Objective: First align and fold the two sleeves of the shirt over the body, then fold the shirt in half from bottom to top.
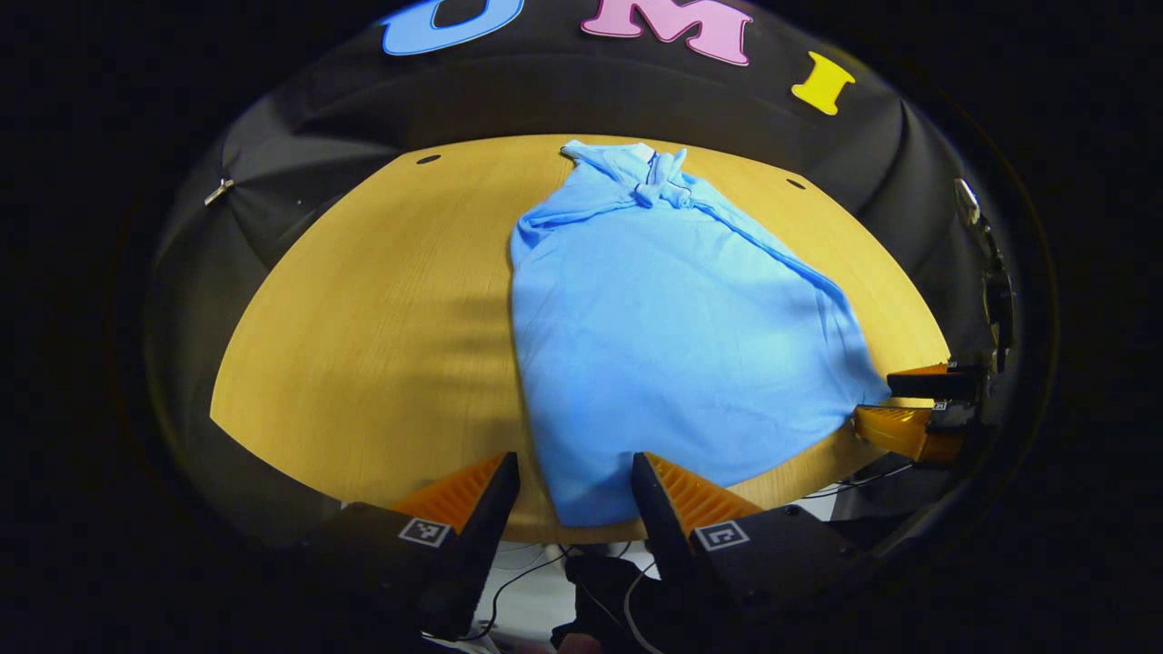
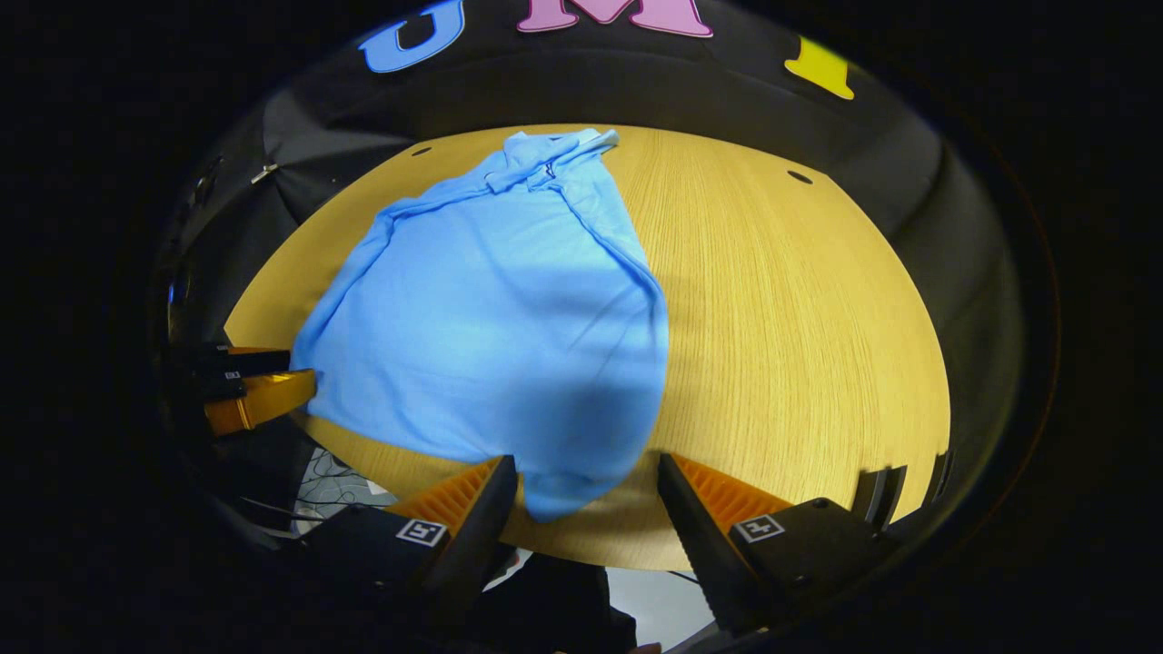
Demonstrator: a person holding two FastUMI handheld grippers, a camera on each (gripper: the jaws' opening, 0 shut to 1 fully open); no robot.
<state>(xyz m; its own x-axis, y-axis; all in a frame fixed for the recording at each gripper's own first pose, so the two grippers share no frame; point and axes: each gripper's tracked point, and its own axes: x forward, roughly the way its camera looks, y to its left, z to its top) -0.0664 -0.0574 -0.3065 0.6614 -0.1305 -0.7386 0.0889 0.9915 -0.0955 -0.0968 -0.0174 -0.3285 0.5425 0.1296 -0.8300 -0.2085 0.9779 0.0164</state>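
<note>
In the left gripper view, the left gripper (image 1: 575, 490) sits nearest, its two fingers spread wide apart with nothing between them except the near corner of the shirt (image 1: 672, 336), which lies just ahead in the gap; the fingers do not press on it. The same is true in the right gripper view: the right gripper (image 2: 588, 495) has its fingers well apart, released, and the other near corner of the shirt's bottom edge lies between them without being pinched.

Beyond the fingers, the blue shirt lies flat on the wooden table (image 1: 382, 345), its bottom edge at the near rim of the table and its body running away toward the far side. The sleeves are already folded in over the body, so the cloth narrows toward the far end, where the collar (image 1: 659, 177) is bunched near the table's far edge. Farther still hangs the booth's black cloth wall (image 1: 545, 109).
</note>
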